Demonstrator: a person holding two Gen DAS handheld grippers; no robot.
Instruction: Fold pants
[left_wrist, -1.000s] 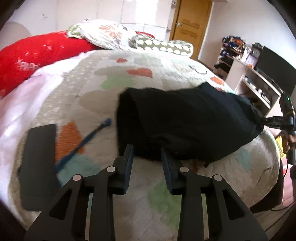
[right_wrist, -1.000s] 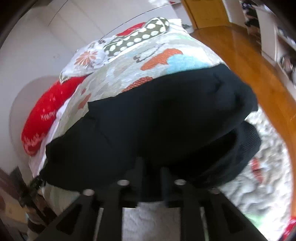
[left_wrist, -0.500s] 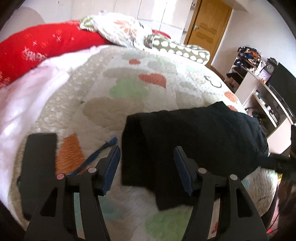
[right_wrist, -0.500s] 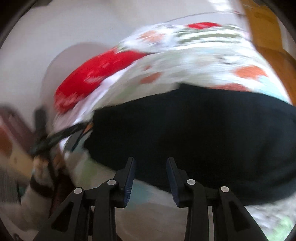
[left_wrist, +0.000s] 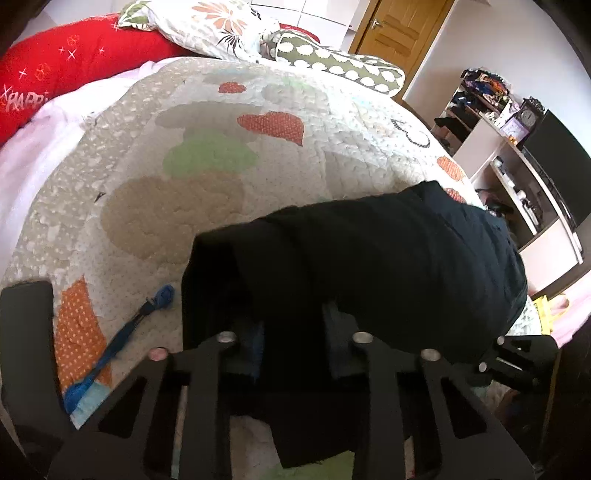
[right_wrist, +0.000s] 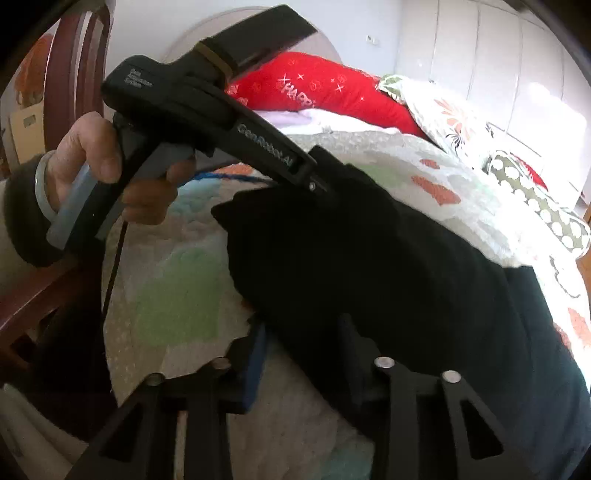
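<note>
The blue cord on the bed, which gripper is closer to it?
Left. The left gripper sits just right of the blue cord; the right gripper is at the pants' far end.

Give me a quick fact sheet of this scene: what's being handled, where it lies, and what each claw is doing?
Item: black pants
Surface: patterned quilt on a bed
Left gripper: fingers around the pants' near edge; grip cannot be told
Right gripper: open, straddling the pants' edge
Nearby: blue cord, red pillow
</note>
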